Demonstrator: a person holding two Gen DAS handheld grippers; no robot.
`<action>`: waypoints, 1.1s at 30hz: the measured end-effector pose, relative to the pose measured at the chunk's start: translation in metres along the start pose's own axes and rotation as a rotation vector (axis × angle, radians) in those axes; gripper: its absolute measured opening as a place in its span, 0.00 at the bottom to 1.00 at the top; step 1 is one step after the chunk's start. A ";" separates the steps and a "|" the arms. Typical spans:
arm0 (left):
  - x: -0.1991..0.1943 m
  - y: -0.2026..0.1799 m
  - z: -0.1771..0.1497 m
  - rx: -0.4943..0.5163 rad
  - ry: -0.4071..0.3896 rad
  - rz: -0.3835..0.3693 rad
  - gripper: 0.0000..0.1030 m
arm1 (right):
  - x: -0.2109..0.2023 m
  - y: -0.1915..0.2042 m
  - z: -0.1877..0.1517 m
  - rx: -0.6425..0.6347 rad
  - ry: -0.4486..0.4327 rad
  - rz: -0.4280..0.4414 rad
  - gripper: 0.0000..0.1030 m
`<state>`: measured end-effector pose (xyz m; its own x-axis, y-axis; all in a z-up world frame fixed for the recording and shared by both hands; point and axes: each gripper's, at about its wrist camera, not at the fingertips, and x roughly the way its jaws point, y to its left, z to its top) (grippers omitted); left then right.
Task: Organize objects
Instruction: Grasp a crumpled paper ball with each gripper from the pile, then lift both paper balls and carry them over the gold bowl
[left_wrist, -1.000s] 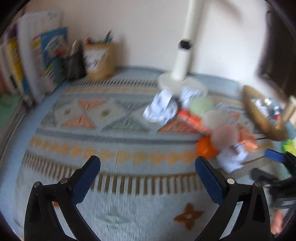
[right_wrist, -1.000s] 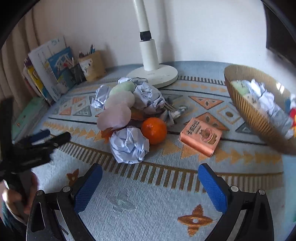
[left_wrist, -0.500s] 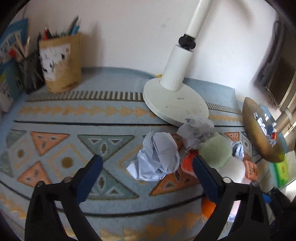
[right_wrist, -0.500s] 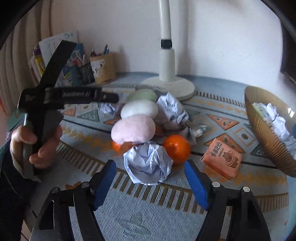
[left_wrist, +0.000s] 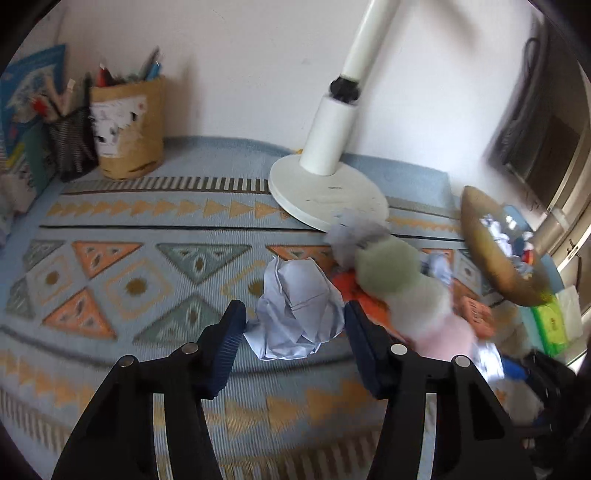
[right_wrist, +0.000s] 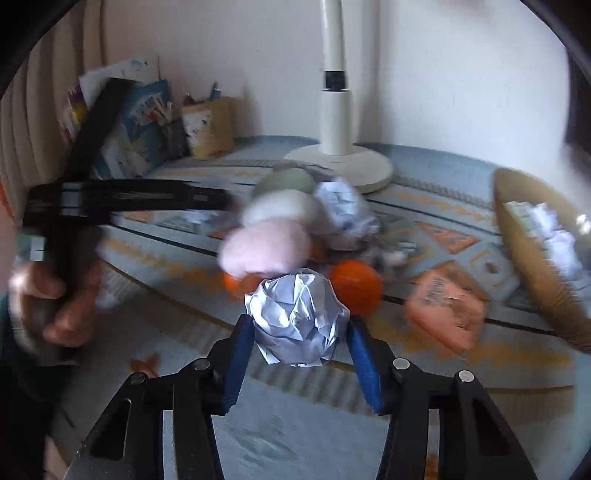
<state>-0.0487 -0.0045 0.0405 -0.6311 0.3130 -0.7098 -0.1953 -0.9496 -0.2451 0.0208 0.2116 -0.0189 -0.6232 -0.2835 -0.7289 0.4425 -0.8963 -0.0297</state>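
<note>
Left wrist view: your left gripper (left_wrist: 293, 334) has its fingers spread either side of a crumpled paper ball (left_wrist: 297, 310) on the patterned table (left_wrist: 122, 258). The right pad looks close to the paper; the left pad shows a gap, so not clenched yet. Risk here: the ball sits just beside the green plush (left_wrist: 386, 269) and the pile behind it. Close off-centre and you may snag the plush or squirt the light paper sideways.

Further right, the gold bowl (left_wrist: 491, 254) stands tilted, already holding paper scraps. I judge it the likely drop spot; a careless toss could bounce off its rim.

Right wrist view: your right gripper (right_wrist: 299, 339) has its fingers against both flanks of a second paper wad (right_wrist: 299, 321), apparently gripping it, though firmness is unclear. It sits in front of the orange (right_wrist: 356, 290); dragging instead of lifting could set the orange rolling.

Writing: the orange packet (right_wrist: 445, 308) carries print, too blurred to read. The lamp base (left_wrist: 328, 199) has a small mark, also illegible.
</note>
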 end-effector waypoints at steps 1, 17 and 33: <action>-0.007 -0.004 -0.005 -0.001 -0.006 -0.005 0.51 | -0.005 -0.005 -0.002 0.000 -0.001 0.006 0.49; -0.045 -0.065 -0.085 -0.021 0.010 0.016 0.51 | -0.048 -0.040 -0.059 0.115 0.065 0.140 0.49; -0.039 -0.064 -0.088 -0.016 0.030 0.024 0.52 | -0.047 -0.054 -0.062 0.246 0.058 0.177 0.59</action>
<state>0.0539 0.0456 0.0258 -0.6122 0.2909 -0.7352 -0.1683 -0.9565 -0.2383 0.0660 0.2946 -0.0255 -0.5097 -0.4292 -0.7457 0.3668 -0.8924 0.2629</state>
